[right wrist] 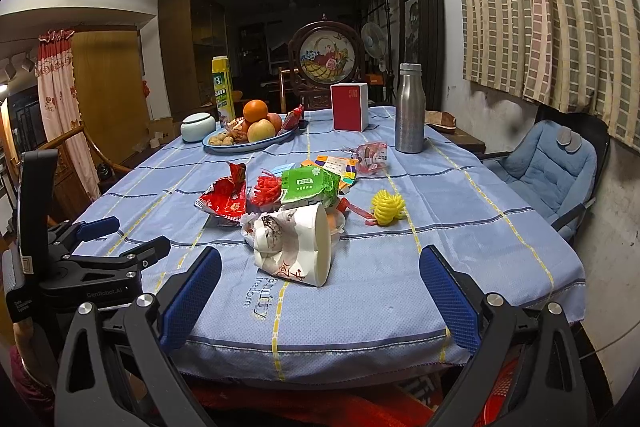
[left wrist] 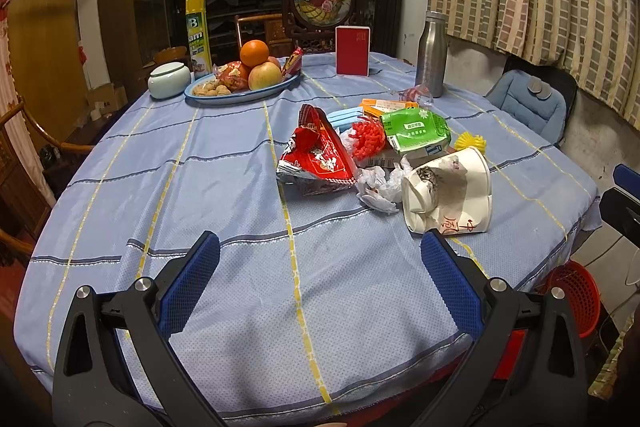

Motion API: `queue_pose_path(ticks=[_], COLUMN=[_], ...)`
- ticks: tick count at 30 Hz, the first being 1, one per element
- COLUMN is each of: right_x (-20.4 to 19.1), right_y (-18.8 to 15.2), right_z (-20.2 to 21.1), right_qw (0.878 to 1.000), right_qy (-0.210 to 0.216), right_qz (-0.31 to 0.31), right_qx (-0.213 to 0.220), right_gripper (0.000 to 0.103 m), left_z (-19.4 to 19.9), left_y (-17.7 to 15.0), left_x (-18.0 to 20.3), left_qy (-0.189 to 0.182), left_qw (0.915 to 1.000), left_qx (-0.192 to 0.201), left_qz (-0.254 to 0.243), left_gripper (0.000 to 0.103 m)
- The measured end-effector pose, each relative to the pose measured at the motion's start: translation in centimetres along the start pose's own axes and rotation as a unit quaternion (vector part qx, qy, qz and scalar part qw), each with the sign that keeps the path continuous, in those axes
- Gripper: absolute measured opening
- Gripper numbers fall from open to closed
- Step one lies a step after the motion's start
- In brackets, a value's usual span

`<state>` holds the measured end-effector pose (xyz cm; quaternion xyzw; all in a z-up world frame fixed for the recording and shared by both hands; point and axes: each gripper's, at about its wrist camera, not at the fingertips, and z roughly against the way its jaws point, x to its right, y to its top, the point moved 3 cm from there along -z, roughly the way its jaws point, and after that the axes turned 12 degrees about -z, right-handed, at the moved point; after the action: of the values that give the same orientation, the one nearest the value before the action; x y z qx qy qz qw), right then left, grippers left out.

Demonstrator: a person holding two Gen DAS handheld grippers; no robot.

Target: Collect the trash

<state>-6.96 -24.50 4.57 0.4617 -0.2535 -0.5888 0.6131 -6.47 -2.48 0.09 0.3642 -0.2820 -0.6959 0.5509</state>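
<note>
A heap of trash lies on the blue tablecloth (left wrist: 200, 187): a crushed white paper cup (left wrist: 448, 195) (right wrist: 296, 247), a red snack bag (left wrist: 316, 151) (right wrist: 226, 199), a green tissue pack (left wrist: 416, 129) (right wrist: 310, 185), a crumpled white wrapper (left wrist: 376, 185), red netting (left wrist: 366, 137) and a yellow ball (right wrist: 386, 207). My left gripper (left wrist: 320, 259) is open and empty, near the table's front edge, short of the heap. My right gripper (right wrist: 320, 275) is open and empty, with the cup just beyond its fingertips. The left gripper also shows at the left of the right wrist view (right wrist: 120, 239).
At the back stand a fruit plate (left wrist: 240, 93), a pale lidded jar (left wrist: 169, 79), a yellow spray can (left wrist: 198, 35), a red box (left wrist: 352, 50) and a steel bottle (left wrist: 431, 55). A red basket (left wrist: 574, 299) sits on the floor at right. A blue cushioned chair (right wrist: 548, 167) stands right.
</note>
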Motion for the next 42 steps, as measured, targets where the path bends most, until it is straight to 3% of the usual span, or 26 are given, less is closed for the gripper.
queue_pose_path(ticks=[24,31,42], right_x=[0.0,1.1,1.3], right_y=[-0.4,-1.2,-3.3], right_z=[-1.0,-3.9,-11.3], right_qw=[1.0,0.999,0.987], right_qy=[-0.01,-0.009,0.043], right_qz=[0.018,-0.006,-0.042], right_qx=[-0.01,-0.051,-0.152], right_gripper=[0.097,0.097,0.097], left_z=[-0.9,-3.1,-6.9], left_y=[-0.7,-1.6,-3.5], left_x=[0.1,-0.2,-0.8], left_qy=[-0.003,-0.014,-0.019], left_qw=[0.9999,0.9986,0.9946], left_qx=[-0.015,-0.049,-0.1], left_qz=[0.003,0.012,0.021], left_gripper=[0.097,0.097,0.097])
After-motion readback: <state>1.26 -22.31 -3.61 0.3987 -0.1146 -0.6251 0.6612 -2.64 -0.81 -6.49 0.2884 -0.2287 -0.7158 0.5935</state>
